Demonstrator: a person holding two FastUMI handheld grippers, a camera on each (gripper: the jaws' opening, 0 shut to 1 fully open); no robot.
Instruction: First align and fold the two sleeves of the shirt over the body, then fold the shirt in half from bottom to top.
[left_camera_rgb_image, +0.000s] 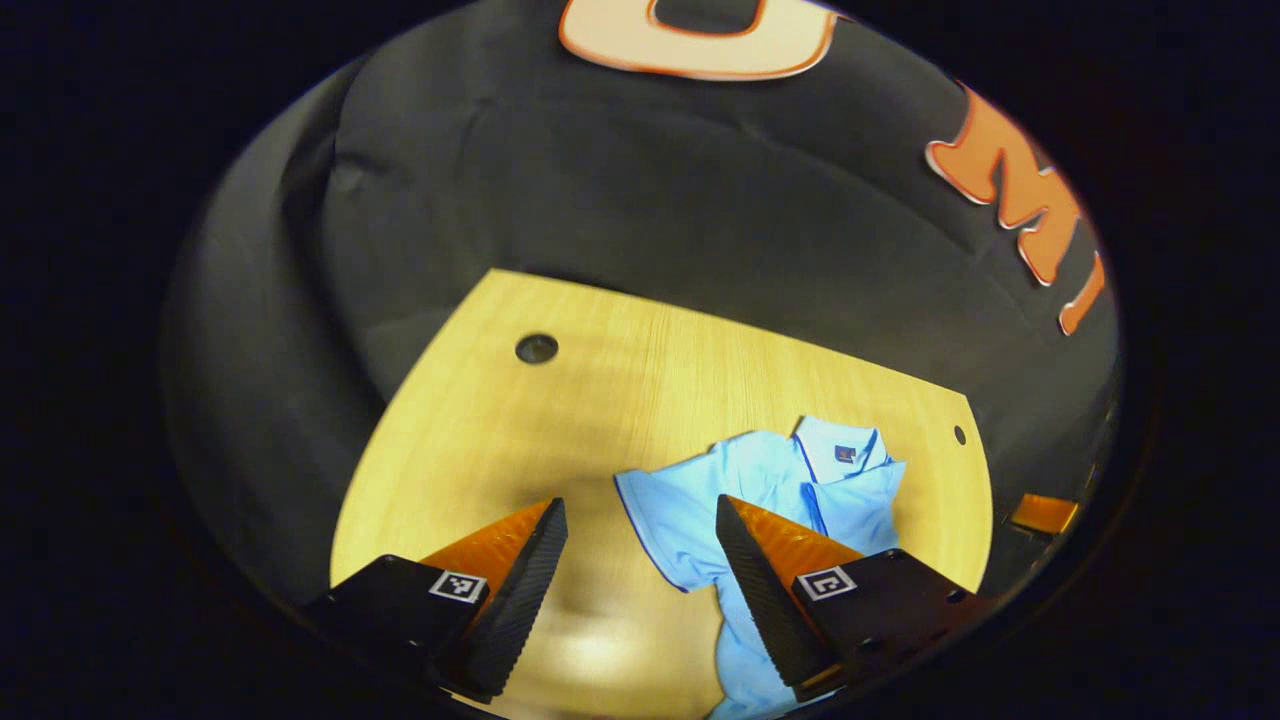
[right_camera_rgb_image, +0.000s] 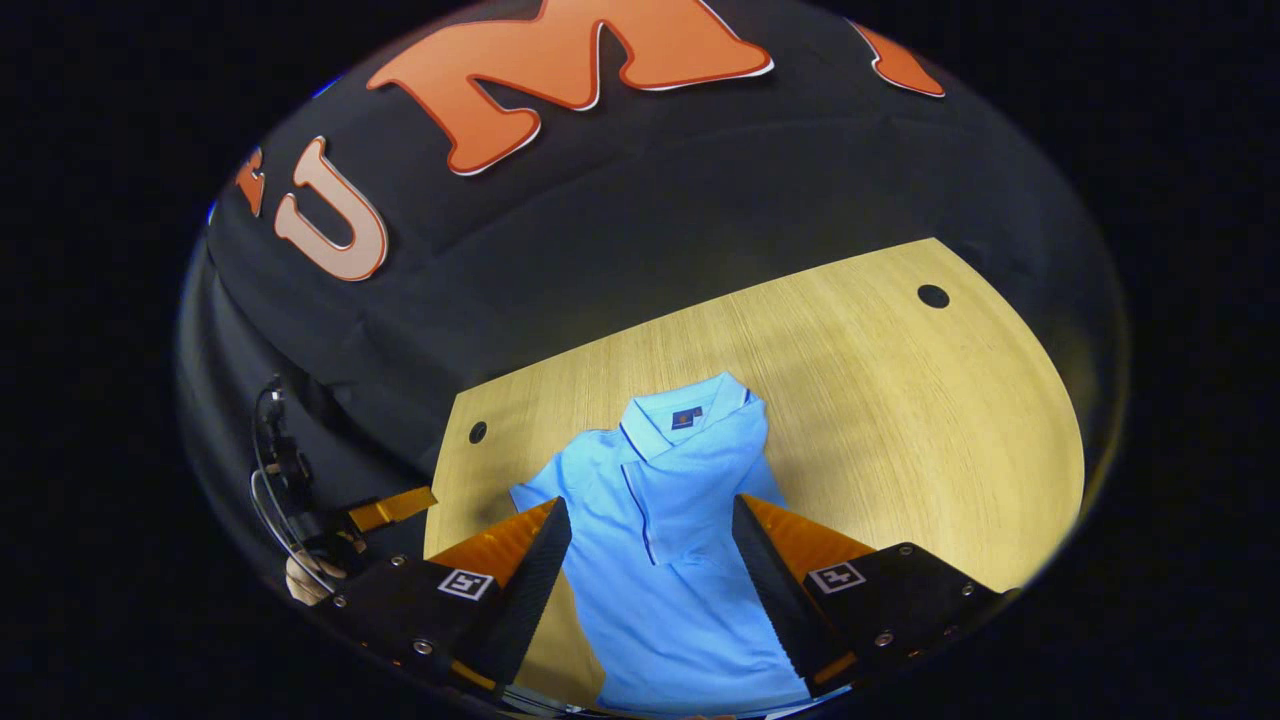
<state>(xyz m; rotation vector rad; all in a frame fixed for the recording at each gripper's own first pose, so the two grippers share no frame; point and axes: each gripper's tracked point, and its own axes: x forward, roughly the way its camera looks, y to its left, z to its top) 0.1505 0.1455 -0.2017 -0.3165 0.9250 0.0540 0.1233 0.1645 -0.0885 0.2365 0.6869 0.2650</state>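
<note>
A light blue polo shirt lies flat on the wooden table, collar toward the far wall. One sleeve is folded across the chest; the other sleeve still sticks out sideways. My right gripper is open above the shirt's body, its fingers either side of the chest. In the left gripper view the shirt sits to the right, with the spread sleeve nearest. My left gripper is open over the table beside that sleeve, with nothing between its fingers.
The table has small round holes near its back corners. Black cloth walls close in behind and beside it. A hand with the other gripper shows off the table's left edge.
</note>
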